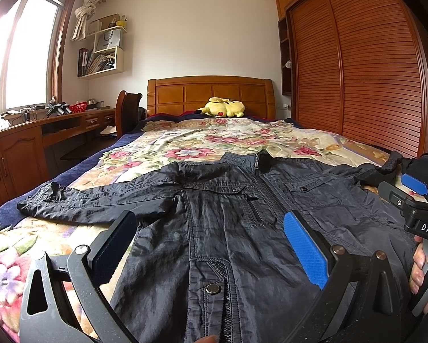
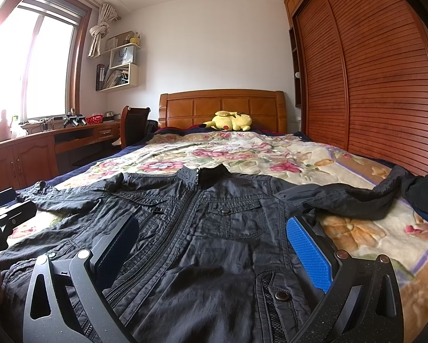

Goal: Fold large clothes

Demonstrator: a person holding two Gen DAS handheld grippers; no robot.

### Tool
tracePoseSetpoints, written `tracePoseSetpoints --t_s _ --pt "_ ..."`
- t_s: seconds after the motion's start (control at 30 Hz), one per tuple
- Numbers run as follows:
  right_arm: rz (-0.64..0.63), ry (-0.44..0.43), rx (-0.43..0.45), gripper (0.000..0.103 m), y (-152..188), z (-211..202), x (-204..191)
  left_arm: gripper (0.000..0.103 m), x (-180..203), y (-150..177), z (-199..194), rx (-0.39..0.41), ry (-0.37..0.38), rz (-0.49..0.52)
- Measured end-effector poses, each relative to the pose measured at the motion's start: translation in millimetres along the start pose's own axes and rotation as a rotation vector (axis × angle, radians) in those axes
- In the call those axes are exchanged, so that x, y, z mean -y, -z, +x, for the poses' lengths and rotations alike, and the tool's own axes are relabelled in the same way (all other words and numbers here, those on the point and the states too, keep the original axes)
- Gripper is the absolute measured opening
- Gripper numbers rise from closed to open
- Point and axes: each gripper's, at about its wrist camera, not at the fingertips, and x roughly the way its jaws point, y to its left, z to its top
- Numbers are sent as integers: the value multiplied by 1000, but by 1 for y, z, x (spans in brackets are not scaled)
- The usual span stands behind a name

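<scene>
A large dark navy zip jacket [image 1: 228, 220] lies flat, front up, on the floral bedspread [image 1: 202, 140], collar toward the headboard, both sleeves spread sideways. It also shows in the right wrist view [image 2: 214, 228]. My left gripper [image 1: 211, 228] is open and empty, hovering over the jacket's lower left front. My right gripper [image 2: 214, 234] is open and empty over the lower right front; it also shows at the right edge of the left wrist view [image 1: 414, 197]. The jacket's left sleeve [image 1: 79, 200] and right sleeve [image 2: 357, 197] lie stretched out.
A yellow plush toy [image 1: 224, 107] lies by the wooden headboard [image 1: 211, 91]. A wooden desk [image 1: 42, 131] with clutter and a chair [image 1: 127, 111] stand on the left under the window. Slatted wardrobe doors [image 1: 357, 71] line the right side. A dark bundle [image 2: 425, 194] lies at the bed's right edge.
</scene>
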Motion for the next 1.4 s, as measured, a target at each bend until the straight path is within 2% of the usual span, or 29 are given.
tracePoseSetpoints --t_s 0.47,0.63,0.83,1.07,1.4 --pt "-2 -7 -11 103 -2 1 0 103 -5 -3 -3 -7 3 4" --pt "-12 -29 -28 103 -5 -2 -7 103 -9 2 3 -48 10 2" --pt "-49 -79 -49 103 -12 -1 -26 103 -24 3 6 -104 -10 15" --pt "-31 -193 -63 103 -24 0 -46 103 -53 1 4 -154 -64 12" --pt "-56 -303 -100 103 -34 14 -64 103 -112 3 4 -243 -158 -9"
